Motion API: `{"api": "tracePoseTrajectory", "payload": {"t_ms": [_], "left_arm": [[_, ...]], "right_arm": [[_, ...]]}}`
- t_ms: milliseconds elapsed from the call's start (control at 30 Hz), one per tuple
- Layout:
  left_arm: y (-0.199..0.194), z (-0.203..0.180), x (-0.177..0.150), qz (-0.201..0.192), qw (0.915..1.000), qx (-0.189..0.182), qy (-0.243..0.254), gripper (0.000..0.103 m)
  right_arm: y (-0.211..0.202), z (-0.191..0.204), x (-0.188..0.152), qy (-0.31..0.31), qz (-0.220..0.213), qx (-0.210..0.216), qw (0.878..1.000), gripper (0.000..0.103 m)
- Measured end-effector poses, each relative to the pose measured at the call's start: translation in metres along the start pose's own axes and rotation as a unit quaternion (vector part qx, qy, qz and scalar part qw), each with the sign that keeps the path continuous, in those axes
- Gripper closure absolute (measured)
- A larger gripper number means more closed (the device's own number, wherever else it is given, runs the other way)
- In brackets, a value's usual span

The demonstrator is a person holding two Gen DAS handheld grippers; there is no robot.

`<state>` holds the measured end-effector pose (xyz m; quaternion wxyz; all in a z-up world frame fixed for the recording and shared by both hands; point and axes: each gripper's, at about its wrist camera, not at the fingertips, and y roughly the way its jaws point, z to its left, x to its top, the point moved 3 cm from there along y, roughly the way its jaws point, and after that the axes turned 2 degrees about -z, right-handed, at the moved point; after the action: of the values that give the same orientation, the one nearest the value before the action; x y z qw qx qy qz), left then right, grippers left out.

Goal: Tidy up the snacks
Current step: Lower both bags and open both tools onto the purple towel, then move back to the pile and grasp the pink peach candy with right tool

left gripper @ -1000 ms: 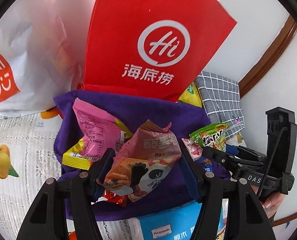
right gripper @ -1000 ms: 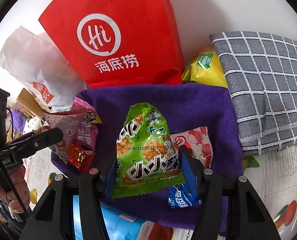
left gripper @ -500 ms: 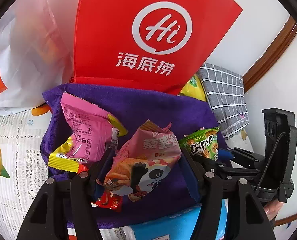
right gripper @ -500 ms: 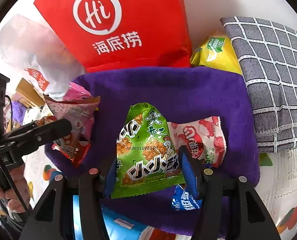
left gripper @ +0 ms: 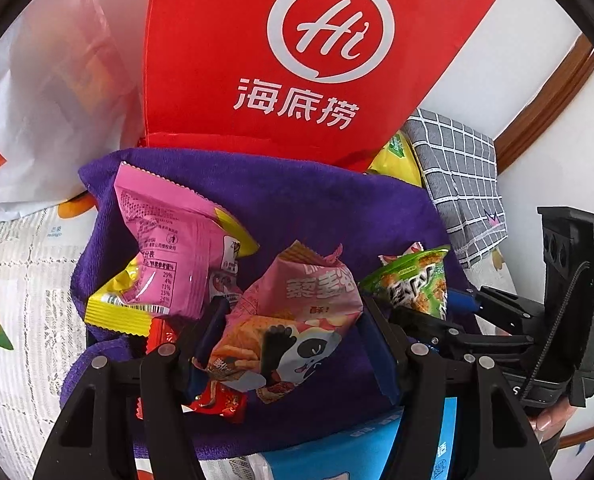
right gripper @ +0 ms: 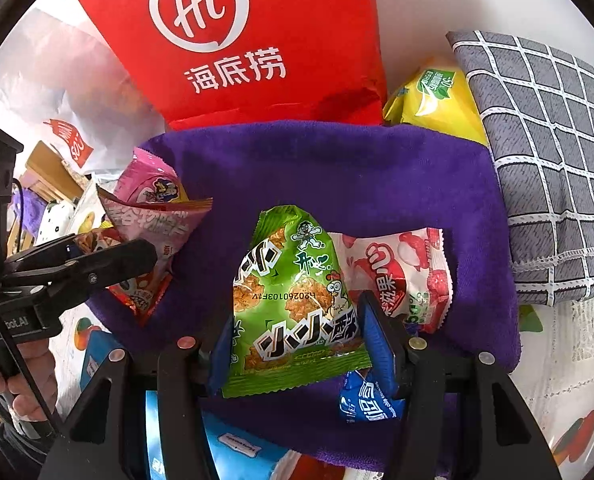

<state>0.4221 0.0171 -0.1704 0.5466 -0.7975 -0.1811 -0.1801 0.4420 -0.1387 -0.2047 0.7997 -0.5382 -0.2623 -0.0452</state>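
Your left gripper (left gripper: 293, 336) clamps the panda packet (left gripper: 289, 320), your right gripper (right gripper: 297, 340), jaws easing apart, straddles the green packet (right gripper: 293, 304); lower both gently onto the purple towel (right gripper: 337, 172), short of the red bag (right gripper: 249, 40).

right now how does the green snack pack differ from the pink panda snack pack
The green snack pack sits between the right gripper fingers, whose jaws are opening; the pink panda snack pack sits in the left gripper. The green one shows a cartoon chicken, the pink one a panda. The green one looks flat, the pink one crumpled at the top. Both are over the purple towel.
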Motion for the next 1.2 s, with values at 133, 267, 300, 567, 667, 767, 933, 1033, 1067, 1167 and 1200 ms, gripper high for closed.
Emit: {"api": "tracePoseTrajectory", "payload": {"t_ms": [133, 267, 300, 567, 667, 767, 933, 1033, 1067, 1167, 1200], "left_arm": [[0.000, 0.001, 0.000, 0.004, 1.0000, -0.003, -0.005, 0.040], [-0.002, 0.001, -0.002, 0.005, 1.0000, 0.003, -0.003, 0.036], [-0.002, 0.001, -0.002, 0.005, 1.0000, 0.003, -0.004, 0.033], [-0.023, 0.001, -0.003, -0.008, 0.9999, 0.000, -0.009, 0.027], [-0.039, 0.000, -0.005, -0.016, 0.9999, 0.002, -0.004, 0.027], [-0.056, 0.002, -0.009, -0.029, 0.9995, 0.006, -0.006, 0.027], [-0.083, 0.000, -0.026, -0.038, 0.9992, 0.007, -0.006, 0.027], [-0.096, -0.004, -0.037, -0.044, 0.9990, 0.007, -0.003, 0.027], [-0.100, -0.005, -0.041, -0.044, 0.9990, 0.006, -0.003, 0.027], [-0.109, -0.011, -0.055, -0.045, 0.9990, 0.003, -0.002, 0.027], [-0.112, -0.012, -0.060, -0.045, 0.9990, 0.003, -0.002, 0.027]], "right_arm": [[-0.009, 0.000, 0.001, -0.001, -0.014, 0.006, 1.000, 0.028], [-0.020, 0.001, 0.004, -0.001, -0.026, 0.004, 1.000, 0.028], [-0.023, 0.001, 0.005, 0.000, -0.030, 0.005, 1.000, 0.028], [-0.059, 0.002, 0.011, 0.009, -0.073, -0.009, 0.997, 0.028], [-0.076, 0.002, 0.006, 0.007, -0.094, -0.016, 0.995, 0.028], [-0.090, 0.004, -0.004, 0.012, -0.109, -0.018, 0.994, 0.028], [-0.115, 0.007, -0.034, 0.019, -0.123, -0.026, 0.992, 0.033], [-0.126, 0.009, -0.056, 0.020, -0.128, -0.027, 0.991, 0.037], [-0.128, 0.010, -0.064, 0.021, -0.128, -0.031, 0.991, 0.037], [-0.133, 0.011, -0.090, 0.023, -0.123, -0.040, 0.991, 0.046], [-0.134, 0.011, -0.096, 0.024, -0.121, -0.040, 0.992, 0.047]]}}
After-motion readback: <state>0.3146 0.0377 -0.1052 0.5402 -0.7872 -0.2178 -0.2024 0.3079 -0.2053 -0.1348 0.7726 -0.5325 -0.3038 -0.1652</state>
